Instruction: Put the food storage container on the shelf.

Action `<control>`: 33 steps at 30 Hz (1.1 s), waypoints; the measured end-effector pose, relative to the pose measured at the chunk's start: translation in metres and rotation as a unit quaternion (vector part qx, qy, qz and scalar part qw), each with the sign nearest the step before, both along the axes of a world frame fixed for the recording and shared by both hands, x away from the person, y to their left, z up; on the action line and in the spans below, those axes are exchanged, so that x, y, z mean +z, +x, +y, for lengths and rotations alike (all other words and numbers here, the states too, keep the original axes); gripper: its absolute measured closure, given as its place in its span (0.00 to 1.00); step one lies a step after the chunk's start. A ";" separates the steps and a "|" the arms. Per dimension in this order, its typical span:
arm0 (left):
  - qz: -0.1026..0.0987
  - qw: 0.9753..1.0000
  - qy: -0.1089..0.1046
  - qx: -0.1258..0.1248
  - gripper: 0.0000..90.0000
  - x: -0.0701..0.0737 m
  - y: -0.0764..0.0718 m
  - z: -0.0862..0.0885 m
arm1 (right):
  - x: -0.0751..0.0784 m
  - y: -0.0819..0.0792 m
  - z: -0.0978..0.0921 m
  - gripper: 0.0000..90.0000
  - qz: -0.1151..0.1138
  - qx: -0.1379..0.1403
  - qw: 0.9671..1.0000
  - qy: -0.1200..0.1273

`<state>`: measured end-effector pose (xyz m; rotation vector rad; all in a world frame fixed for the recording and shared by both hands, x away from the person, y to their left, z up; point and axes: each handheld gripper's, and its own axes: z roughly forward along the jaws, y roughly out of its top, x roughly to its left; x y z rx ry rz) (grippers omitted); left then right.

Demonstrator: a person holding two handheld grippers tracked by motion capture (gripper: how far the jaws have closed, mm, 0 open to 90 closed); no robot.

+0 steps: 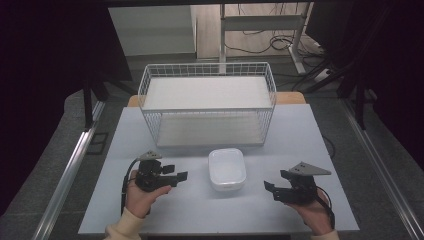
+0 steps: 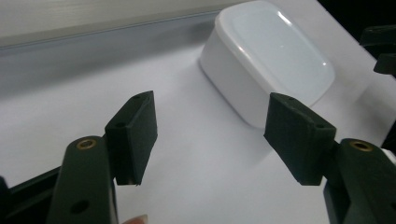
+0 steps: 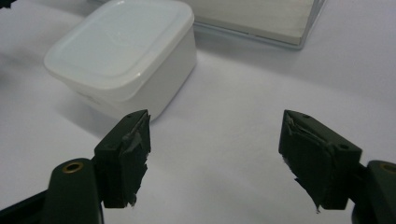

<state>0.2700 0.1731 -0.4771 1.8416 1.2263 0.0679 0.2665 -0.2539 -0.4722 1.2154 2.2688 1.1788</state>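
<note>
A white lidded plastic box sits on the pale table, in front of a white wire basket shelf. My left gripper is held just left of the box, open, with nothing between its jaws. In the left gripper view the box lies ahead and to the right of the left gripper. My right gripper hovers to the right of the box, open and empty. The right gripper view has the box ahead and to the left of the right gripper.
The wire shelf has two white tiers and stands at the back middle of the table. Its lower tier's edge is close behind the box. Bare table surface lies on both sides of the box and toward the front edge.
</note>
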 end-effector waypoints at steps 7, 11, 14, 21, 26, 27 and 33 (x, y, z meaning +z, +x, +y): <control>0.008 1.000 -0.010 -0.004 0.36 0.004 0.009 -0.013 | 0.019 0.008 0.011 0.23 0.000 0.001 1.000 0.014; 0.021 1.000 -0.012 -0.009 0.36 0.003 0.016 -0.019 | 0.025 0.020 0.022 0.24 0.022 0.018 0.999 0.031; 0.028 0.999 -0.014 -0.010 0.36 0.002 0.021 -0.023 | 0.026 0.033 0.032 0.24 0.041 0.021 0.998 0.035; 0.049 0.998 -0.035 -0.016 0.38 0.004 0.035 -0.037 | 0.018 0.054 0.050 0.31 0.094 0.031 0.993 0.062; 0.065 0.996 -0.048 -0.022 0.40 0.001 0.044 -0.050 | 0.012 0.063 0.057 0.36 0.115 0.026 0.991 0.070; 0.069 0.996 -0.051 -0.024 0.41 0.000 0.046 -0.052 | 0.011 0.064 0.058 0.37 0.119 0.025 0.990 0.074; 0.096 0.992 -0.080 -0.023 0.44 -0.013 0.052 -0.062 | 0.001 0.071 0.064 0.42 0.144 0.026 0.985 0.085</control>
